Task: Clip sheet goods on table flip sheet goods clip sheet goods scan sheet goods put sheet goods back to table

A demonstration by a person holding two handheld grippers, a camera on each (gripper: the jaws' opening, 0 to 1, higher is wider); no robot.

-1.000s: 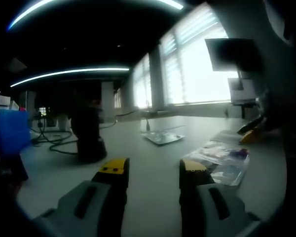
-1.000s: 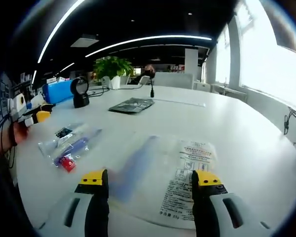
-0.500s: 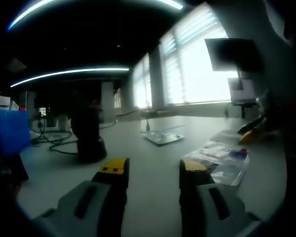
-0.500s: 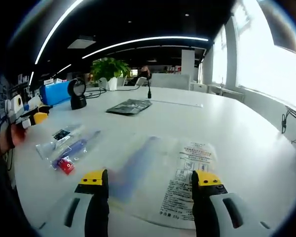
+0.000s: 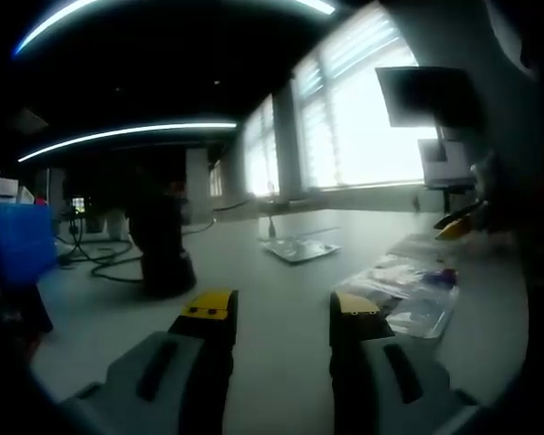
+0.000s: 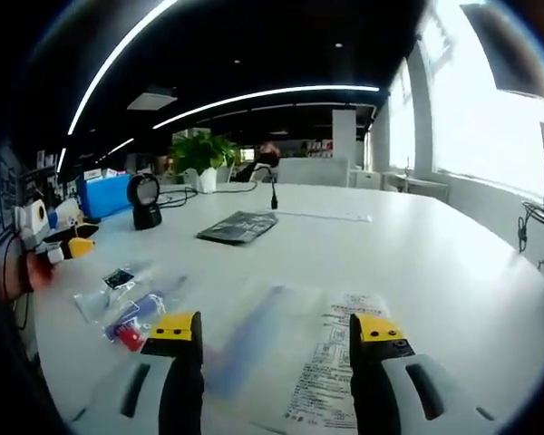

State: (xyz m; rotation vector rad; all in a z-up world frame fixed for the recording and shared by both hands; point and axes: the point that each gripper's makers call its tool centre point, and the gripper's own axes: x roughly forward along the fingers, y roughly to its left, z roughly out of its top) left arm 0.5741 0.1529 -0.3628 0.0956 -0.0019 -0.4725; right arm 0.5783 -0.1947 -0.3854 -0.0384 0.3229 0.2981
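In the right gripper view, the right tool [image 6: 276, 328] stands with its two yellow-tipped jaws wide apart and nothing between them, low over the white desk [image 6: 453, 272]. The sheet goods [image 6: 295, 358], a clear flat bag with a printed label and a blue streak inside, lies flat on the desk directly under and just ahead of the jaws, its near part between them; whether a jaw touches it cannot be told. To the left of it lies a small clear packet [image 6: 131, 304] with blue and red contents, apart from the bag. Farther off, a dark flat pouch [image 6: 238, 227] lies near the desk's middle, and a black scanner [image 6: 145, 199] stands beyond it to the left. The desk to the right of the bag is bare up to its curved edge. In the left gripper view, the left tool [image 5: 279, 313] is also open and empty, above bare desk; the small packet [image 5: 412, 290] lies to its right, the scanner [image 5: 160, 245] stands ahead on the left.
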